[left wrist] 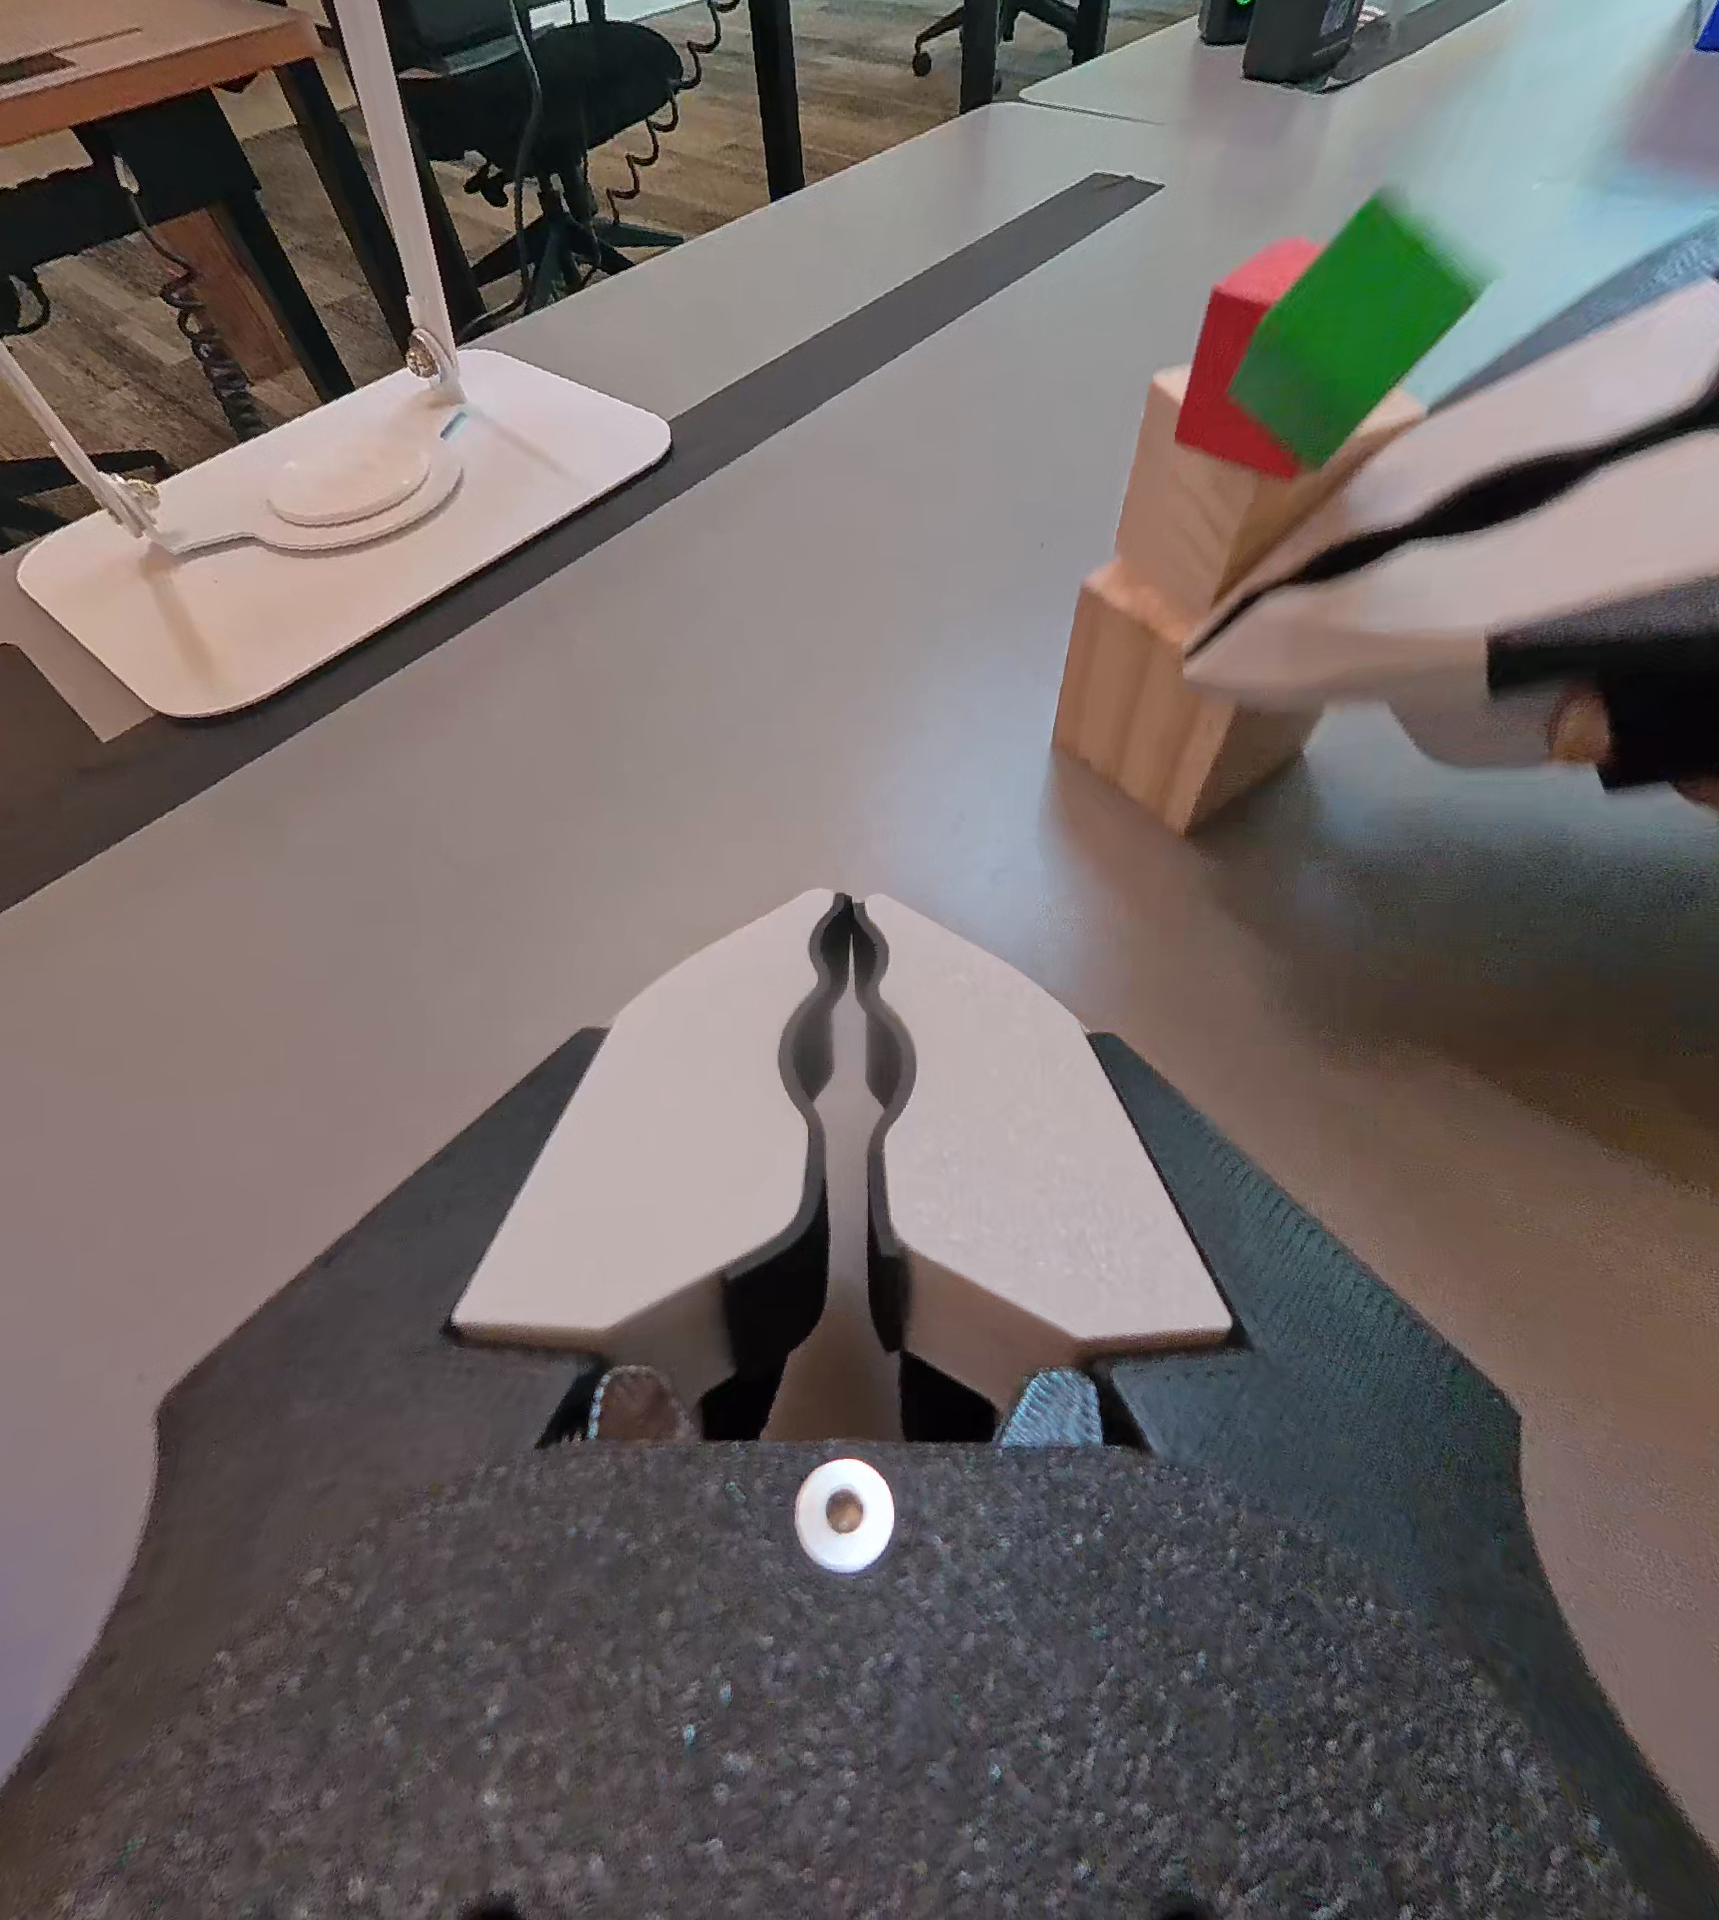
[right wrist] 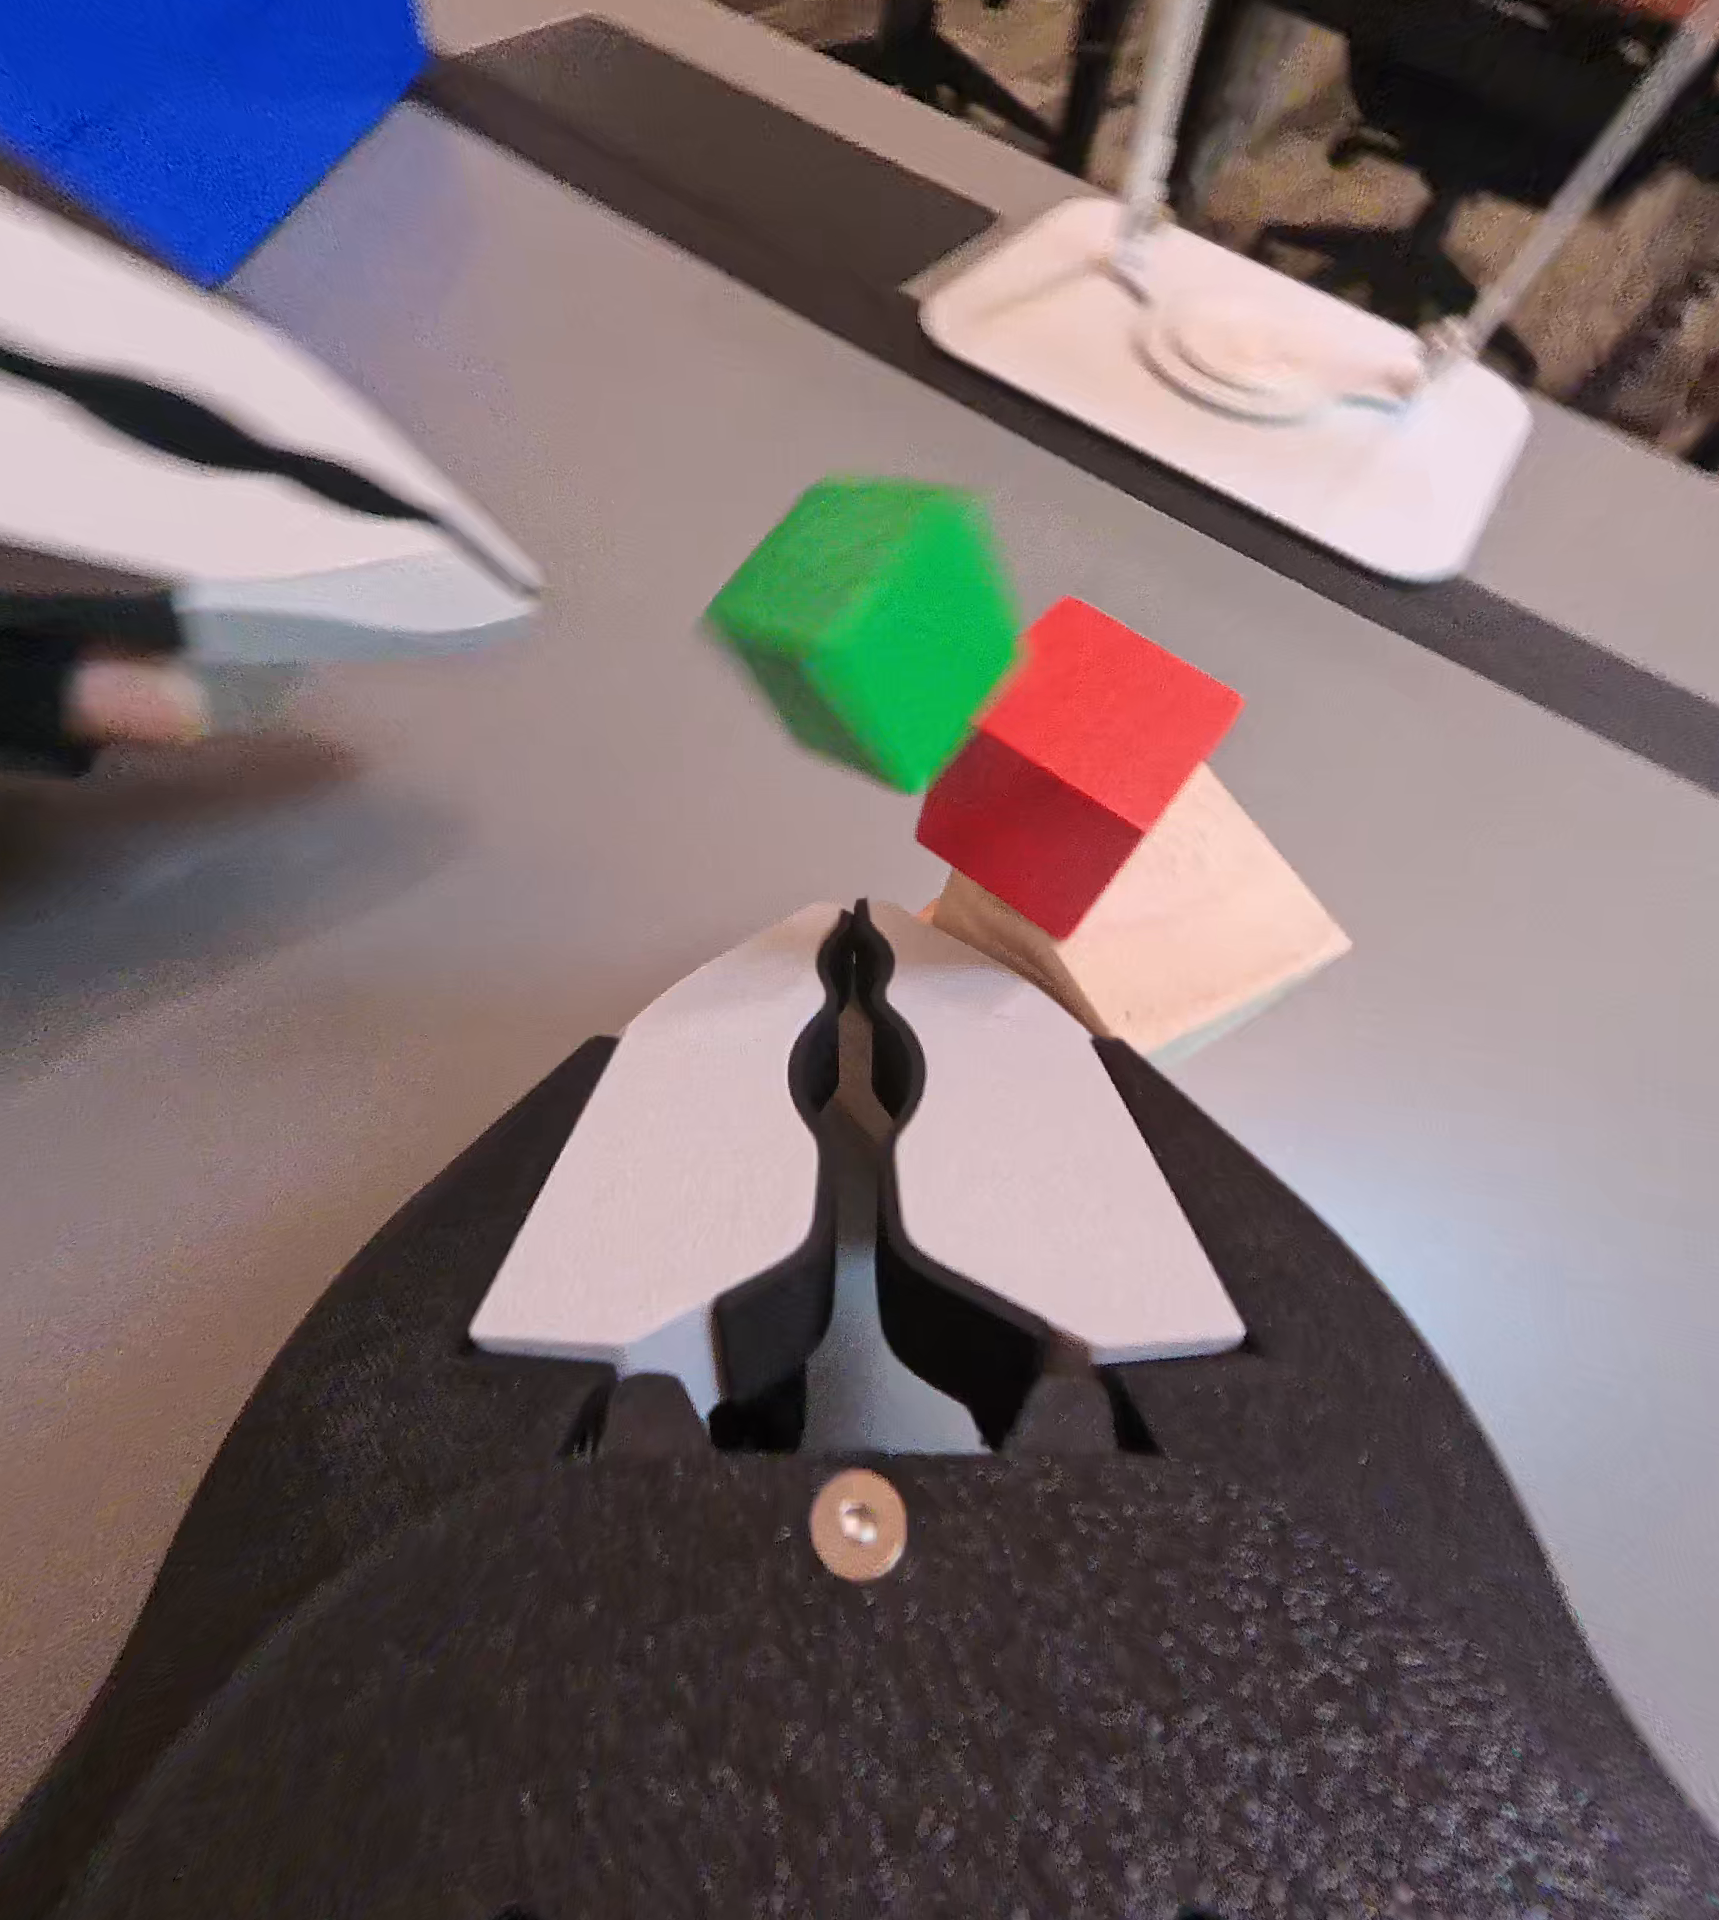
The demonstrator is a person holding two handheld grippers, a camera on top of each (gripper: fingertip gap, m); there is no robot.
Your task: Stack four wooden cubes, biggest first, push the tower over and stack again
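Left gripper (left wrist: 850,902): fingers closed tip to tip with nothing between them; low over bare grey surface (left wrist: 626,779); seen also at 9 o'clock in the right wrist view (right wrist: 522,592), blurred, well apart from the blocks.
Right gripper (right wrist: 857,909): fingers closed together, holding nothing; tips just beside the upper wooden block, pressed against or brushing its near edge; in the left wrist view entering from 3 o'clock (left wrist: 1203,634), blurred.
Green block (right wrist: 865,623): tilted and blurred, no face resting flat; at 12 o'clock from the right fingertips; touching or just beside the red block at its 10 o'clock side; held by neither gripper.
Red block (right wrist: 1073,758): tilted, resting on the upper wooden block, at 1 o'clock from the right fingertips.
Upper wooden block (left wrist: 1187,499): pale wood, leaning, sitting on the lower wooden block.
Lower wooden block (left wrist: 1146,696): pale wood, also tipped, one bottom edge on the surface; at 2 o'clock from the left fingertips.
Blue block (right wrist: 180,114): large, blurred, at 10 o'clock in the right wrist view, well apart from the stack.
Lamp base (left wrist: 346,520): white, flat, rounded corners, at 10 o'clock in the left wrist view, lying across a dark strip (left wrist: 834,364) in the surface.
Background: office chairs (left wrist: 543,104) and a wooden table (left wrist: 55,83) beyond the far edge.
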